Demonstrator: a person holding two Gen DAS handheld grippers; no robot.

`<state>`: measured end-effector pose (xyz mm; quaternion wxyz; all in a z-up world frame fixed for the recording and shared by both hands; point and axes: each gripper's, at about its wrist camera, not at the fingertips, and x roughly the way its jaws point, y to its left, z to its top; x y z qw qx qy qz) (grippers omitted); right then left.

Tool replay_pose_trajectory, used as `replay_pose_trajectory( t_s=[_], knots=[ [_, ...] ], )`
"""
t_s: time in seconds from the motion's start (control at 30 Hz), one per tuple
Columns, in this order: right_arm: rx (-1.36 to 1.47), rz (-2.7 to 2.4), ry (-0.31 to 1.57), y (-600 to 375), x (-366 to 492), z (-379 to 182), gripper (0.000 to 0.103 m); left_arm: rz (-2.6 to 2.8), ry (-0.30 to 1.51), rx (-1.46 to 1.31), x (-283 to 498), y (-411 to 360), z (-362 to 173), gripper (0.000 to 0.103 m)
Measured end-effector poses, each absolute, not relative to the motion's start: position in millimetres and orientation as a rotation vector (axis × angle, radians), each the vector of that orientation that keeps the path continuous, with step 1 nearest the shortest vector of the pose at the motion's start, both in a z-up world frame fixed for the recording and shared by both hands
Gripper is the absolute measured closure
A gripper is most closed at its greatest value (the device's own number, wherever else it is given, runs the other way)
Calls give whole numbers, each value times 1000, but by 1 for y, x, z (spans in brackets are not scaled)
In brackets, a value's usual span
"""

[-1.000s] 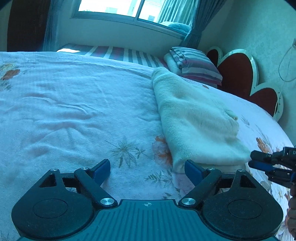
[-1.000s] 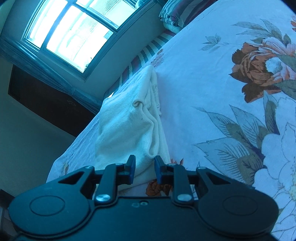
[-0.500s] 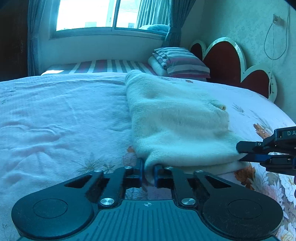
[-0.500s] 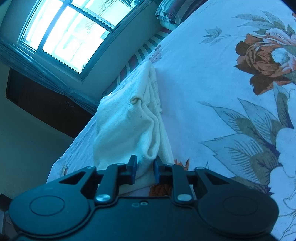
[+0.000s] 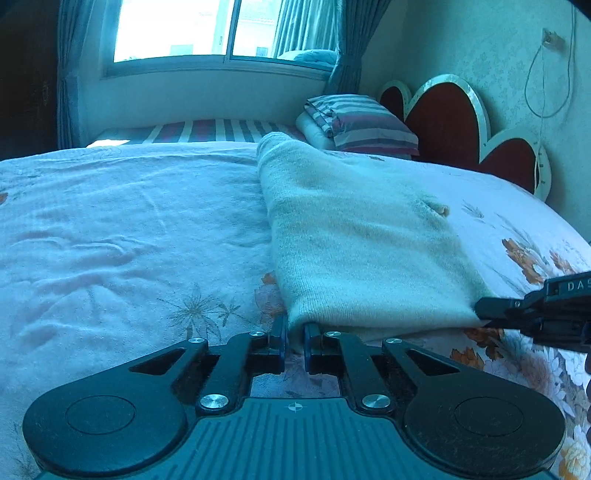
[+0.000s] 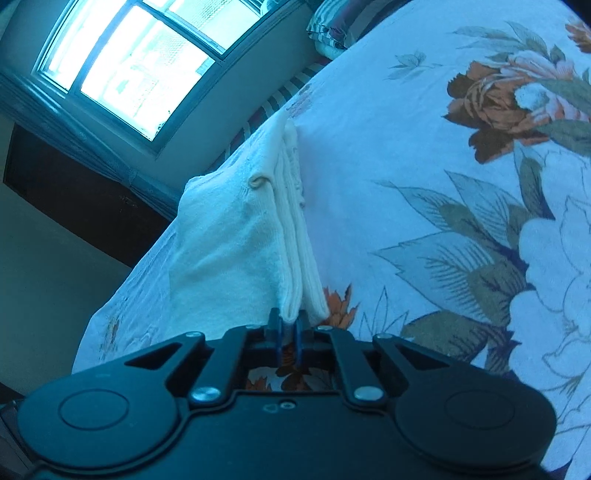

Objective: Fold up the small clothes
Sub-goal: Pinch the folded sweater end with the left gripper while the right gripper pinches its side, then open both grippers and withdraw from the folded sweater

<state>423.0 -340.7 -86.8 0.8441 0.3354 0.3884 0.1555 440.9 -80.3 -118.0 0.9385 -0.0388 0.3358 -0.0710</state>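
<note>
A cream knitted garment (image 5: 362,251) lies folded lengthwise on the floral bedsheet (image 5: 110,221). My left gripper (image 5: 294,326) pinches its near left corner; the jaws are opening slightly, with cloth still between the pads. At the right edge of the left wrist view my right gripper (image 5: 491,314) bites the near right corner. In the right wrist view the garment (image 6: 236,240) runs away from my right gripper (image 6: 290,321), whose jaws are closing on the layered edge and pinching it.
A striped pillow (image 5: 362,122) and a red heart-shaped headboard (image 5: 443,125) stand at the far end of the bed. A window (image 5: 221,29) with curtains lies behind. Flat bedsheet spreads left of the garment. A cable (image 5: 535,92) hangs on the right wall.
My left gripper slid right to the garment's corner and its jaws went from wide apart to pinching the cloth. The right jaws narrowed onto the garment's edge.
</note>
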Motion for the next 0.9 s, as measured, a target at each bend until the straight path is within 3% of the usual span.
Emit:
replay_pose_trajectory(
  t_s=[0.03, 0.1, 0.23, 0.3, 0.37, 0.43, 0.7, 0.77, 0.8, 0.83, 0.9],
  knots=[
    [706, 334, 819, -343, 421, -84, 88, -141, 691, -68, 438, -77, -117, 74],
    [687, 332, 795, -350, 416, -75, 81, -116, 687, -64, 429, -65, -114, 57],
    [641, 351, 711, -363, 429, -51, 81, -92, 655, -138, 438, -42, -103, 57],
    [623, 357, 687, -362, 450, -44, 75, -94, 628, -168, 460, -42, -96, 57],
    [591, 358, 666, -356, 474, -39, 60, -98, 591, -185, 487, -48, -90, 57],
    [556, 355, 661, -350, 502, -38, 57, -94, 578, -190, 517, -53, -88, 57],
    [496, 392, 744, -335, 588, -56, 63, -149, 673, -318, 601, -60, -110, 57],
    [442, 410, 736, -327, 589, -59, 90, -147, 661, -337, 602, -59, -116, 57],
    [405, 420, 703, -323, 585, -56, 91, -139, 646, -337, 599, -59, -117, 57],
    [370, 427, 663, -320, 581, -52, 91, -123, 623, -326, 595, -60, -118, 67],
    [301, 452, 582, -313, 573, -40, 92, -93, 574, -303, 590, -61, -118, 72]
  ],
)
